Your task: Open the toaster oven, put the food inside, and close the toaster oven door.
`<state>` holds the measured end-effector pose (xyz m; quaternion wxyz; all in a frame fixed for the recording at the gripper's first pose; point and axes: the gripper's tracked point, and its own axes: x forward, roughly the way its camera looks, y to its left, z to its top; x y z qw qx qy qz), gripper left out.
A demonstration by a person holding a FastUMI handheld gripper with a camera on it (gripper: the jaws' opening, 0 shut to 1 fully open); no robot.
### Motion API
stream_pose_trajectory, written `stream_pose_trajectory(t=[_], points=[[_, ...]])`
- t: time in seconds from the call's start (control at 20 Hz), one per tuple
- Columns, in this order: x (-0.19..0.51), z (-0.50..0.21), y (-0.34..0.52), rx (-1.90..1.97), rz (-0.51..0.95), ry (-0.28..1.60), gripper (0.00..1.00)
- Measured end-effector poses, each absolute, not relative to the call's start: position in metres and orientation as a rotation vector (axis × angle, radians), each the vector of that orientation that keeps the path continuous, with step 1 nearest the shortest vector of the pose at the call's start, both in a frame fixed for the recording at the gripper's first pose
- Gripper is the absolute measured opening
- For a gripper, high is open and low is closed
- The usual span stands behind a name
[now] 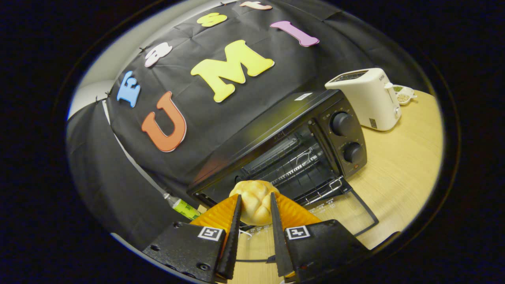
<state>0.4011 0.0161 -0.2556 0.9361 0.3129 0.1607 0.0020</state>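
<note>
While the toaster oven (288, 142) stands on the wooden table (406, 165) with its glass door (343, 215) folded down flat toward the camera, the gripper (255, 207) is clenched on a pale bread roll (254, 199), both fingers pressing its sides, just ahead of the open cavity; the wire rack (292, 163) lies bare inside. To place it well, I judge the roll should travel level over the lowered door and settle on the rack before the fingers release; a white toaster (365, 98) sits beyond.
</note>
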Motion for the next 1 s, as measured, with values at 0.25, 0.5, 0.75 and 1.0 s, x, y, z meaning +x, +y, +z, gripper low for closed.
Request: stream_pose_trajectory(t=[0.25,0.5,0.75,1.0], points=[[0.455,-0.267,0.011,0.569,-0.055,0.333,0.45],[0.484,-0.281,0.006,0.460,-0.094,0.349,0.45],[0.486,-0.283,0.007,0.409,-0.114,0.357,0.66],[0.469,-0.273,0.003,0.377,-0.139,0.360,0.95]])
